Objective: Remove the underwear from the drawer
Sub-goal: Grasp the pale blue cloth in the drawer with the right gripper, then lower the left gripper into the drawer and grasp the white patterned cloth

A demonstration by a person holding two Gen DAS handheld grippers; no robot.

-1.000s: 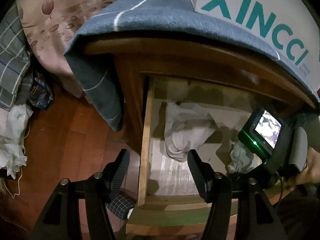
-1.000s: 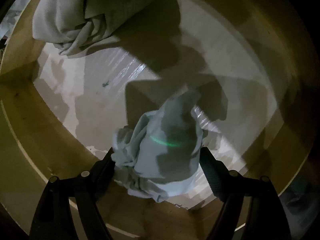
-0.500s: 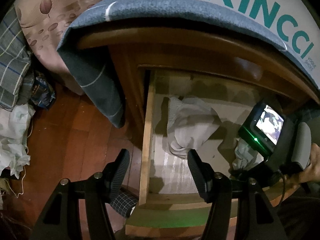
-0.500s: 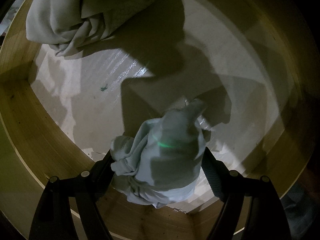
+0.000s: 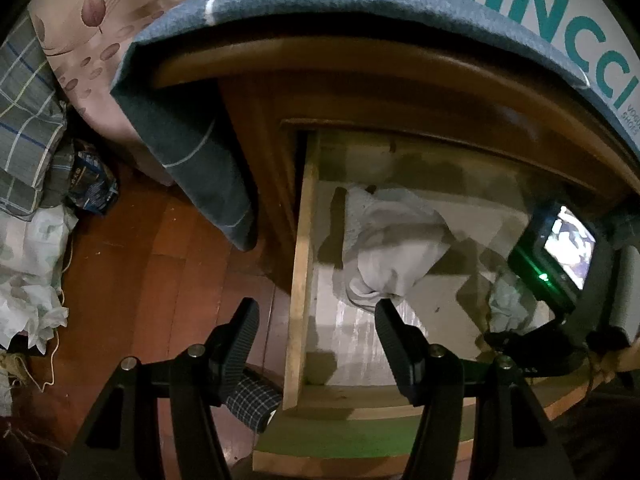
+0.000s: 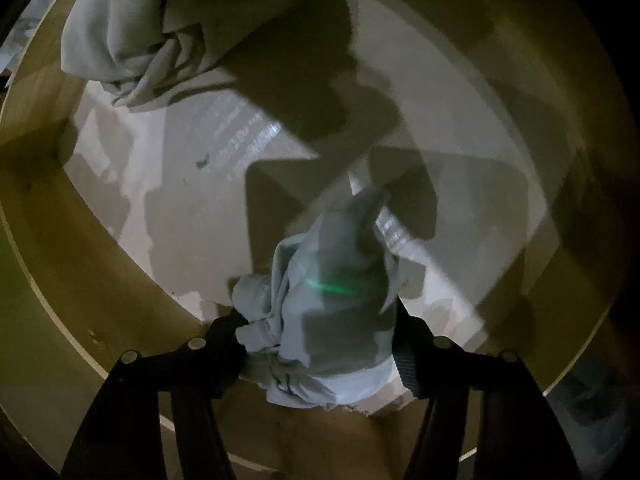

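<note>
Wooden drawer (image 6: 48, 216), pale matt sides, glossy liner. Soft crumpled cloth underwear (image 6: 332, 312) between ribbed black plastic tongs (image 6: 320, 344). Polished wood floor (image 5: 160, 280) left.

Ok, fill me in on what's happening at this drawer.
A person is taking underwear out of the open wooden drawer. The right gripper has just been closing around the pale blue underwear near the drawer's front, with the cloth bunched between its fingers. The left gripper hovers open and empty over the drawer's side wall. A grey garment lies further back.
</note>
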